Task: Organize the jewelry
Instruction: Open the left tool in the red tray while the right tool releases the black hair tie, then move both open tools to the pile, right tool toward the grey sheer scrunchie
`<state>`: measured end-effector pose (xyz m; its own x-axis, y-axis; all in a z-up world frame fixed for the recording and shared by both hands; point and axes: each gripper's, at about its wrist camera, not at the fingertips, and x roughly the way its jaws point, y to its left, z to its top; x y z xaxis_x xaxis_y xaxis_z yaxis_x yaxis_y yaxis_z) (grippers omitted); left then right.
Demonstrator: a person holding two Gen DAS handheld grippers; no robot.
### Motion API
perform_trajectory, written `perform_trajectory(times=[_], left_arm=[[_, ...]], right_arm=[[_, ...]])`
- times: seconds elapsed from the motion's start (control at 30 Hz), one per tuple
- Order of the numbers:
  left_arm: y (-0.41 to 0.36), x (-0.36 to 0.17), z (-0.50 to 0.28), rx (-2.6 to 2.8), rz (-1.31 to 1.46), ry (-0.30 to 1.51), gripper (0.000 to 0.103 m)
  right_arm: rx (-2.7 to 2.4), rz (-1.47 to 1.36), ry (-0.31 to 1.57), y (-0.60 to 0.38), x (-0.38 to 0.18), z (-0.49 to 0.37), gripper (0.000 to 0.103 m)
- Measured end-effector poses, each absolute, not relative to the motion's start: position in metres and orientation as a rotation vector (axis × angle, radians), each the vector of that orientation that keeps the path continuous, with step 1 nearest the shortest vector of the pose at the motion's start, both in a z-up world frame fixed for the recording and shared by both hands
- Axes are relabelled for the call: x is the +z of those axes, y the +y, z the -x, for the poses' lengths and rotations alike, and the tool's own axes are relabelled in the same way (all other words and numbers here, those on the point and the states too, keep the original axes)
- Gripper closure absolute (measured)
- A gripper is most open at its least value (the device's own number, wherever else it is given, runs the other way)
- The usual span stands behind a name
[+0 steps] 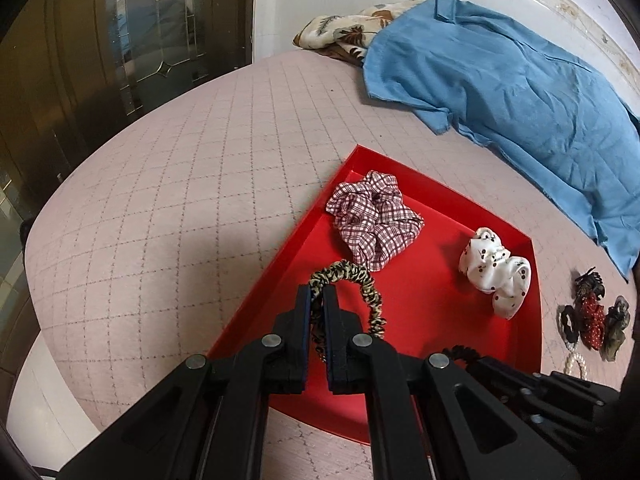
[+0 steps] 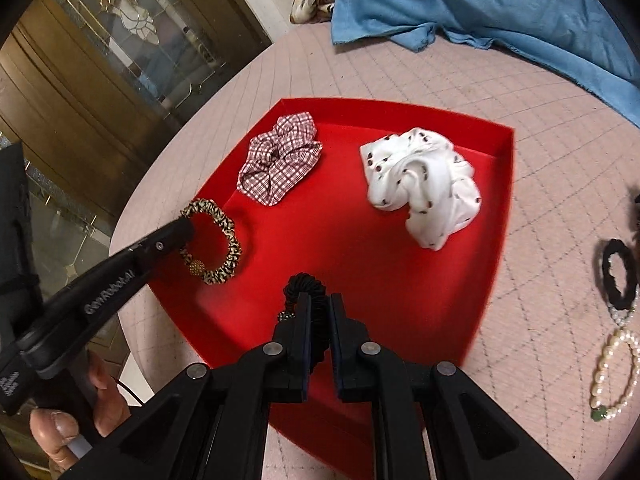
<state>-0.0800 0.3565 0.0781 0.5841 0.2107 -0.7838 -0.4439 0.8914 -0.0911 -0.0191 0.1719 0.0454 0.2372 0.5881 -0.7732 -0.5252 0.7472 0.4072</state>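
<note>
A red tray (image 1: pixel 440 304) (image 2: pixel 344 248) lies on the pink quilted bed. In it rest a red-checked scrunchie (image 1: pixel 374 218) (image 2: pixel 280 164) and a white dotted scrunchie (image 1: pixel 496 270) (image 2: pixel 420 182). My left gripper (image 1: pixel 317 294) (image 2: pixel 188 222) is shut on a leopard-print hair tie (image 1: pixel 360 284) (image 2: pixel 218 240), held over the tray's left side. My right gripper (image 2: pixel 320 304) is shut on a black coiled hair tie (image 2: pixel 304 286) (image 1: pixel 464 352) above the tray's near part. A hand (image 2: pixel 72 412) holds the left gripper's handle.
Outside the tray on the right lie a black hair tie (image 2: pixel 618 276), a pearl bracelet (image 2: pixel 616 372), and a pile of dark and red hair accessories (image 1: pixel 592 316). A blue shirt (image 1: pixel 520 84) and a patterned cloth (image 1: pixel 344 32) cover the far bed. Glass doors (image 1: pixel 120 40) stand left.
</note>
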Motion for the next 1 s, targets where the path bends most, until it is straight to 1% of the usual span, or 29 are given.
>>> perform_trajectory(times=[0.13,0.17,0.2,0.23,0.27,0.3,0.33,0.37,0.5,0.67,0.7,0.8,0.9,1.0], left_arm=[[0.358,0.081,0.081,0.392,0.297,0.850,0.093],[0.358,0.082,0.081,0.391,0.298,0.846,0.089],[0.357,0.084,0.081,0.391,0.298,0.842,0.082],[0.356,0.085,0.081,0.392,0.295,0.837,0.078],[0.356,0.086,0.081,0.393,0.292,0.832,0.070],[0.354,0.087,0.081,0.394,0.288,0.826,0.065],[0.354,0.089,0.081,0.395,0.284,0.820,0.064],[0.352,0.090,0.082,0.399,0.277,0.813,0.064],[0.345,0.096,0.082,0.406,0.254,0.799,0.061],[0.334,0.102,0.080,0.394,0.241,0.791,0.060],[0.330,0.103,0.080,0.388,0.237,0.787,0.058],[0.320,0.107,0.080,0.366,0.229,0.769,0.053],[0.306,0.113,0.081,0.331,0.223,0.744,0.053],[0.287,0.119,0.082,0.277,0.212,0.714,0.052]], right_arm=[[0.763,-0.044,1.081,0.176,0.044,0.019,0.091],[0.764,-0.041,1.079,0.176,0.044,0.020,0.091],[0.766,-0.040,1.076,0.176,0.045,0.020,0.091],[0.766,-0.040,1.074,0.174,0.046,0.021,0.089],[0.765,-0.040,1.072,0.174,0.047,0.022,0.085],[0.764,-0.041,1.069,0.173,0.048,0.022,0.081],[0.764,-0.044,1.066,0.171,0.049,0.022,0.072],[0.763,-0.049,1.059,0.169,0.051,0.022,0.068],[0.754,-0.061,1.036,0.158,0.060,0.022,0.068],[0.722,-0.076,0.994,0.131,0.074,0.028,0.068],[0.717,-0.081,0.988,0.125,0.076,0.029,0.068],[0.689,-0.094,0.963,0.095,0.082,0.035,0.068],[0.632,-0.107,0.945,0.051,0.084,0.042,0.068],[0.553,-0.127,0.942,0.002,0.080,0.046,0.063]])
